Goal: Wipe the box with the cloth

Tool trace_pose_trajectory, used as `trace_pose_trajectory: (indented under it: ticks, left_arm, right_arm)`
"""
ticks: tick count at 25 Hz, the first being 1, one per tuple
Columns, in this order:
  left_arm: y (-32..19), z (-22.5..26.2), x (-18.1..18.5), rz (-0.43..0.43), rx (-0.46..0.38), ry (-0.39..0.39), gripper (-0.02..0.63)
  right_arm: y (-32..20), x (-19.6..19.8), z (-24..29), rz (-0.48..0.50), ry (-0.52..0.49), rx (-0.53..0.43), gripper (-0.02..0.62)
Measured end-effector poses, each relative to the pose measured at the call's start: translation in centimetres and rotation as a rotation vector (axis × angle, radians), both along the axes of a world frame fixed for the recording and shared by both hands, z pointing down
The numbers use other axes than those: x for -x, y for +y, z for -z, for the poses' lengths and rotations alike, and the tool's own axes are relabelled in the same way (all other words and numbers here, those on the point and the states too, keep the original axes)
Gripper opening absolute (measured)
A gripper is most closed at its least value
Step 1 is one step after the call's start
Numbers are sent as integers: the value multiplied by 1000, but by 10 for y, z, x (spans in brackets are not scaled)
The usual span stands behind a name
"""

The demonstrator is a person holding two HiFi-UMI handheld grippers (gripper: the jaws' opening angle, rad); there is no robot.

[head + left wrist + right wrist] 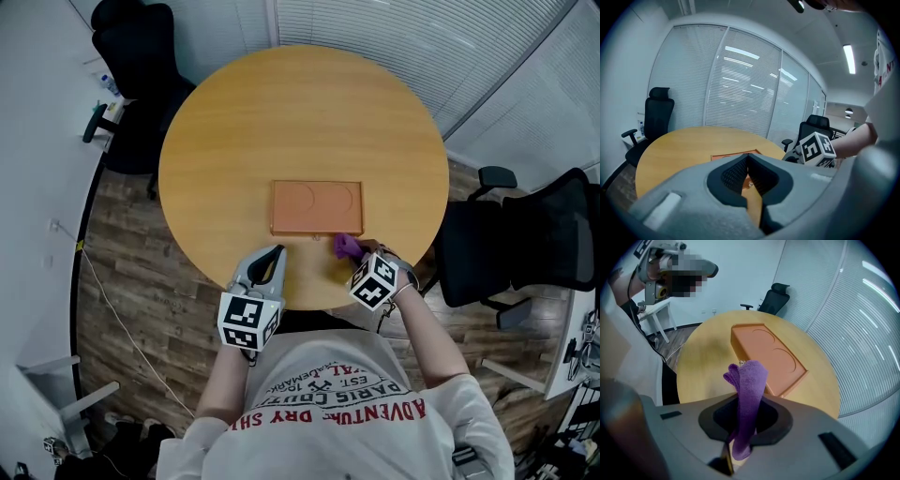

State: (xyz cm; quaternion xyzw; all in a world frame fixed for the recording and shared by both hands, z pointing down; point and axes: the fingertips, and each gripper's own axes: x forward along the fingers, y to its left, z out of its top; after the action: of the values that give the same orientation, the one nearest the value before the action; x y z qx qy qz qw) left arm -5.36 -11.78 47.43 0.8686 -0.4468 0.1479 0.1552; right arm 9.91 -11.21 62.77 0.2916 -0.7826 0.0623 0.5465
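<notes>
Head view | box [317, 207] lies mid-table [234, 112], long axis left-to-right | right gripper [360, 255] clenched on purple cloth [346, 246], just off the box's near right corner, box directly ahead | left gripper [272, 262] closed, empty, at table's near edge, farther away.

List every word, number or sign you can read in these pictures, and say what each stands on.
"ADVENTU…", "PARIS", "EST.", "DRY": red print on the T-shirt, upside down; rest unreadable.
The marker cubes on the left gripper and right gripper: patterns only, no words.
The box and cloth: no print.
</notes>
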Motion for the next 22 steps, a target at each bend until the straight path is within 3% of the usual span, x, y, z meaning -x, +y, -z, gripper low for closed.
trace_pose_trajectory:
  ticks: [7,15,18,22]
  left_arm:
    - [1,13,-4,-13,-40,-1,9]
    - [-15,59,7,-4,-157,7,9]
    - [-24,75,11,2,-197,18,9]
    - [-36,91,27,31,-236,16,9]
  right_arm:
    - [-14,9,60,-96,-167,-113,64]
    - [-40,21,157,-212,-355,-398,63]
    - [-45,23,192,-268,-499,-495,63]
    - [-42,33,235,-260,-703,-618,63]
